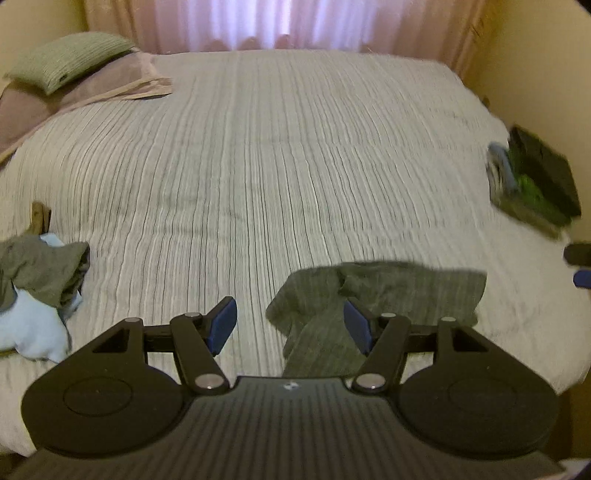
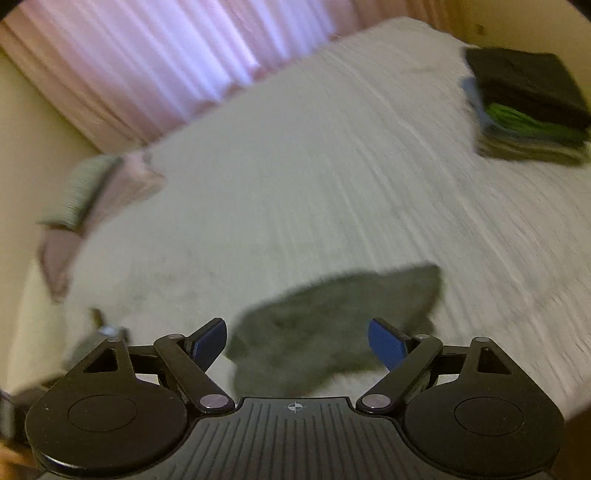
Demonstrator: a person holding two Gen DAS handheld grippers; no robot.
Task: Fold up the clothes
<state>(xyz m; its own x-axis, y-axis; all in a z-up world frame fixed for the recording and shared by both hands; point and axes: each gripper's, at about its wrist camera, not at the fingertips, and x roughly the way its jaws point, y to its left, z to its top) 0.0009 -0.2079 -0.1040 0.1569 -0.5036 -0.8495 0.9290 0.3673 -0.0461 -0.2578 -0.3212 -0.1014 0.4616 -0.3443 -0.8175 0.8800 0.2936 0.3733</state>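
Observation:
A grey-green striped garment (image 1: 373, 306) lies crumpled near the front edge of the bed (image 1: 277, 155). My left gripper (image 1: 290, 326) hovers open just above its near left part, blue pads wide apart and holding nothing. The right wrist view is blurred; there the same garment (image 2: 332, 325) lies on the bed (image 2: 332, 166) ahead of my right gripper (image 2: 297, 345), which is also open and empty. The right gripper's tip (image 1: 580, 264) shows at the right edge of the left wrist view.
A heap of unfolded clothes (image 1: 37, 295), grey and light blue, sits at the bed's left edge. A stack of folded clothes (image 1: 532, 181) (image 2: 528, 107) rests at the right edge. Pillows (image 1: 66, 74) lie at the far left, pink curtains (image 1: 288, 22) behind.

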